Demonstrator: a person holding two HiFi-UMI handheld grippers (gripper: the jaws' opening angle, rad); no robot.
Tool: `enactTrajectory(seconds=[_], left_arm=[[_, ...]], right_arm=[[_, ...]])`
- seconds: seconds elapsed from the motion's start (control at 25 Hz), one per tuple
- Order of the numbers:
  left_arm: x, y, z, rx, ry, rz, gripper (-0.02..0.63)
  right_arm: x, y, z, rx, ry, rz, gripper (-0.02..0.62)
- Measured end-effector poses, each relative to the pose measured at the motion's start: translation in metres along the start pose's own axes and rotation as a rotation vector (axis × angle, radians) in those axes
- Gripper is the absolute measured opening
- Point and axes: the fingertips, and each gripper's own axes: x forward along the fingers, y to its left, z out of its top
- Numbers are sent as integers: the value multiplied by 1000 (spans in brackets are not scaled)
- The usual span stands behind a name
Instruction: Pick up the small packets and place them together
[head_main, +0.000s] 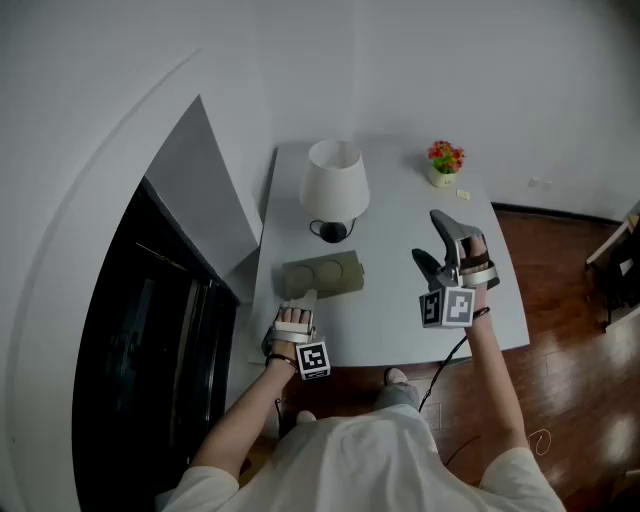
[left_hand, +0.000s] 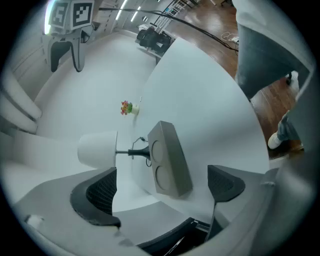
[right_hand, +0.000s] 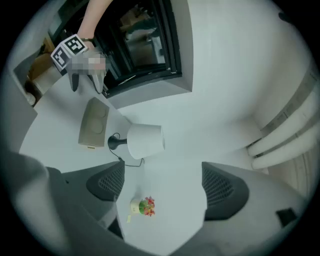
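One small pale packet (head_main: 462, 194) lies on the white table (head_main: 400, 320) beside a little flower pot (head_main: 445, 163); the right gripper view shows the same packet (right_hand: 128, 218) just left of the pot (right_hand: 142, 206). My right gripper (head_main: 441, 246) hangs above the table's right side, open and empty, with the pot and packet below its jaws (right_hand: 167, 187). My left gripper (head_main: 298, 302) sits at the table's near left edge, open and empty (left_hand: 162, 186). It points at an olive-grey box (left_hand: 167, 160) with two round dimples.
A white table lamp (head_main: 335, 190) with a black base and cord stands behind the box (head_main: 320, 275). A dark fireplace opening (head_main: 150, 330) is left of the table. Wooden floor (head_main: 570, 330) lies to the right. The person's legs stand at the table's near edge.
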Motion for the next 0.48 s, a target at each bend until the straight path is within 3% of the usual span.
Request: enactTrajectory(seconds=[0.12, 0.32, 0.48], left_arm=[[24, 1, 7, -6, 6, -11, 555], [44, 11, 39, -71, 6, -33, 555], [58, 24, 64, -156, 39, -43, 558]], right_arm=[[13, 25, -18, 94, -25, 52, 479], [30, 68, -42, 361, -151, 204, 477], [46, 104, -76, 456, -200, 353, 478]])
